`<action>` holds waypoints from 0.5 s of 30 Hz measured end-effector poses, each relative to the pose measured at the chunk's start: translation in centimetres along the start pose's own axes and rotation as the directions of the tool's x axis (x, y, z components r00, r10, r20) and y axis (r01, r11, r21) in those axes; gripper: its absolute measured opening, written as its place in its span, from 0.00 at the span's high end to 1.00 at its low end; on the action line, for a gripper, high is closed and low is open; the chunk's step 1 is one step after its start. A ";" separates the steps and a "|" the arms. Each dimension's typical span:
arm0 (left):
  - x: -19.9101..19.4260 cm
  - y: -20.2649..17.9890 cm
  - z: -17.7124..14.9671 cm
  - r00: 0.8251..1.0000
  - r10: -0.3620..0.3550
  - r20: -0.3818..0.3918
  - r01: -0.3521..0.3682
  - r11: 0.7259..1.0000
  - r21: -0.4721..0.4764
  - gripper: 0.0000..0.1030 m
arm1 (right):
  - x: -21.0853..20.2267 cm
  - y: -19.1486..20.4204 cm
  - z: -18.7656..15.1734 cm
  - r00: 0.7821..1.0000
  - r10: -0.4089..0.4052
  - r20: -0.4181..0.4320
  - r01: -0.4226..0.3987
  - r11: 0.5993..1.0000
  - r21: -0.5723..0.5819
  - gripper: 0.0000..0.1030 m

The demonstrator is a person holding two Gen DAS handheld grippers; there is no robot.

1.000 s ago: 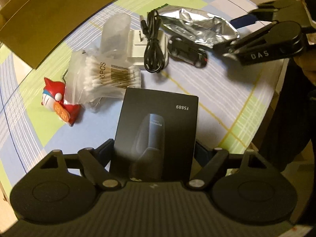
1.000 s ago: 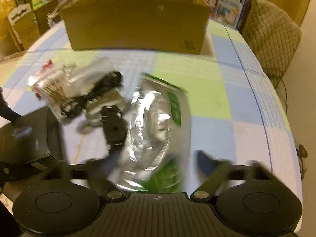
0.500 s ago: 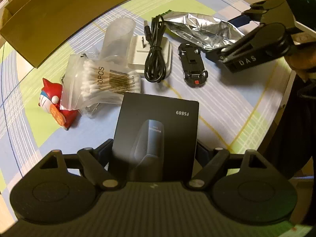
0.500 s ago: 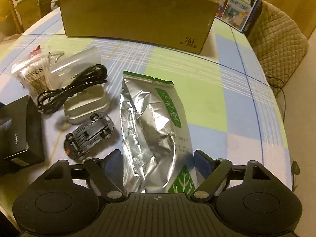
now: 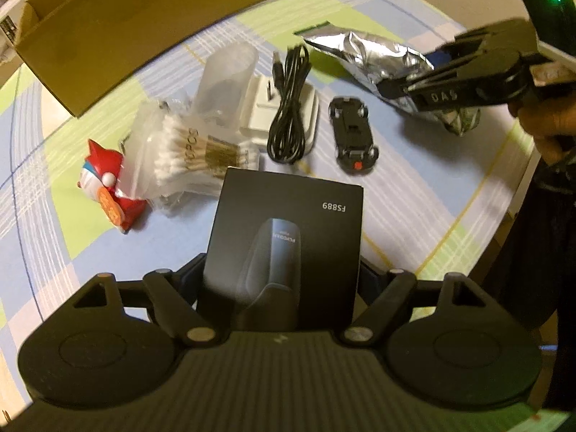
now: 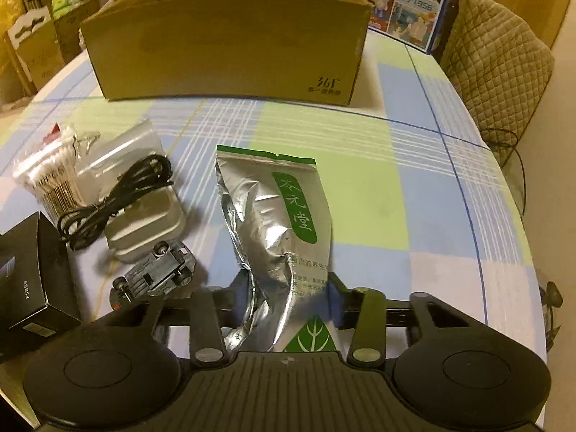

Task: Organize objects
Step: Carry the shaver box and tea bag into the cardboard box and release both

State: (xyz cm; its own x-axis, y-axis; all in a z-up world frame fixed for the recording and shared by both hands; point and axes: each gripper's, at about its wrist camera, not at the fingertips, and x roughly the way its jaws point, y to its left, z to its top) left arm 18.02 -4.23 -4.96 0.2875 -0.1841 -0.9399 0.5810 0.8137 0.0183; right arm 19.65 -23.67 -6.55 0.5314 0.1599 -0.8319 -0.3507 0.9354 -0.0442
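1. The left gripper has the black box between its jaws; they look pressed against the box's two sides, holding it with its far end toward the clutter on the checked tablecloth.
2. The right gripper is closing its jaws on the near end of the silver tea pouch, and the foil already crumples between them. The pouch lies flat, pointing toward the open cardboard box at the far side of the table.
3. I would guess both things are bound for that box, which stands well apart from them.
4. Risk: foil is slick and the pouch soft, so a pinch at one end may let it sag, swing or slip out on the way up.
5. Risk: the upturned toy car lies just beside the pouch, with the black cable and its white charger close behind. A dragging pouch could shove them.
6. Risk: the black box sits close to the cotton swab bag and the red figure; a careless swing may knock them.
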 end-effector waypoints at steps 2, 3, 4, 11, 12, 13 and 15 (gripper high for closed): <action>-0.8 -0.3 0.2 1.000 0.011 0.014 -0.011 1.000 -0.001 0.23 | -0.7 -0.2 0.0 1.000 0.000 0.014 0.000 1.000 0.008 0.64; -1.2 -0.3 0.3 1.000 0.015 0.019 -0.015 1.000 0.000 0.23 | -1.2 -0.2 -0.1 1.000 0.000 0.026 -0.001 1.000 0.011 0.64; -1.6 -0.5 0.4 1.000 0.018 0.024 -0.018 1.000 -0.002 0.23 | -1.7 -0.3 -0.1 0.999 0.003 0.038 -0.003 1.000 0.016 0.64; -5.1 0.5 2.4 0.997 0.018 0.077 -0.013 0.998 -0.065 0.23 | -5.5 -0.6 1.6 0.996 0.018 0.090 -0.022 0.999 0.041 0.64; -5.4 1.1 3.1 0.996 0.019 0.084 -0.012 0.996 -0.083 0.23 | -6.1 -0.6 2.2 0.995 0.022 0.101 -0.026 0.999 0.040 0.64; -5.8 1.7 3.7 0.995 0.021 0.092 -0.012 0.995 -0.103 0.23 | -6.7 -0.5 2.9 0.993 0.029 0.112 -0.034 0.999 0.040 0.64; -6.8 3.3 5.5 0.993 0.036 0.115 -0.019 0.990 -0.140 0.23 | -8.0 -0.2 4.9 0.989 0.048 0.140 -0.053 0.998 0.030 0.64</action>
State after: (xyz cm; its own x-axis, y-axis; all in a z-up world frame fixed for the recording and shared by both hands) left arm 22.18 -3.36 3.42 0.3937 -0.2170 -0.8933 0.4630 0.8863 -0.0113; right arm 19.20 -23.62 2.82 0.6167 0.2471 -0.7474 -0.3552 0.9347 0.0160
